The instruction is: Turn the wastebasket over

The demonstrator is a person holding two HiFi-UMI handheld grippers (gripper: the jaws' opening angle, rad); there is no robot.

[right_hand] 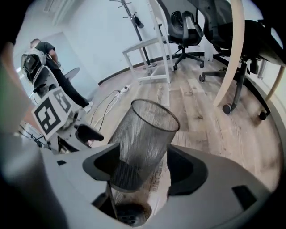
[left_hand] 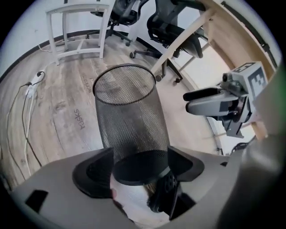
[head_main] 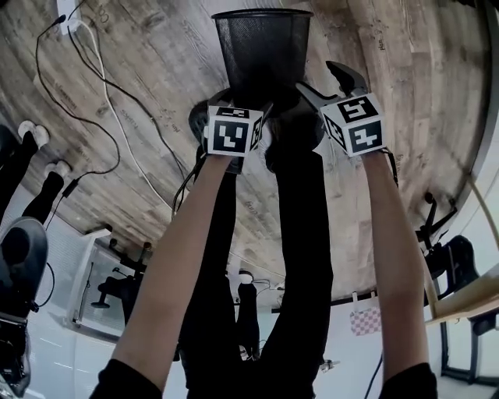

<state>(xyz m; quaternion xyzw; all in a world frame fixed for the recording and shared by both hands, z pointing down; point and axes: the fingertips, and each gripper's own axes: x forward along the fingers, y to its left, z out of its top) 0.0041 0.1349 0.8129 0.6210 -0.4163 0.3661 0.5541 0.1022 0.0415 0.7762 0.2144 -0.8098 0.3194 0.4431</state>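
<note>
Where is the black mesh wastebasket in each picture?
Head view: the wastebasket is at the top middle.
Left gripper view: it is in the middle, its base between the fingers.
Right gripper view: it is just left of the middle, base between the fingers.
Shared landmark: the white power strip, which lies left of the wastebasket in every view.

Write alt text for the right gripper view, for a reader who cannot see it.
A black mesh wastebasket is framed between the spread jaws of the right gripper, solid base nearest, open rim farthest, over a wood floor. The left gripper is close at its left; office chairs stand behind.
</note>
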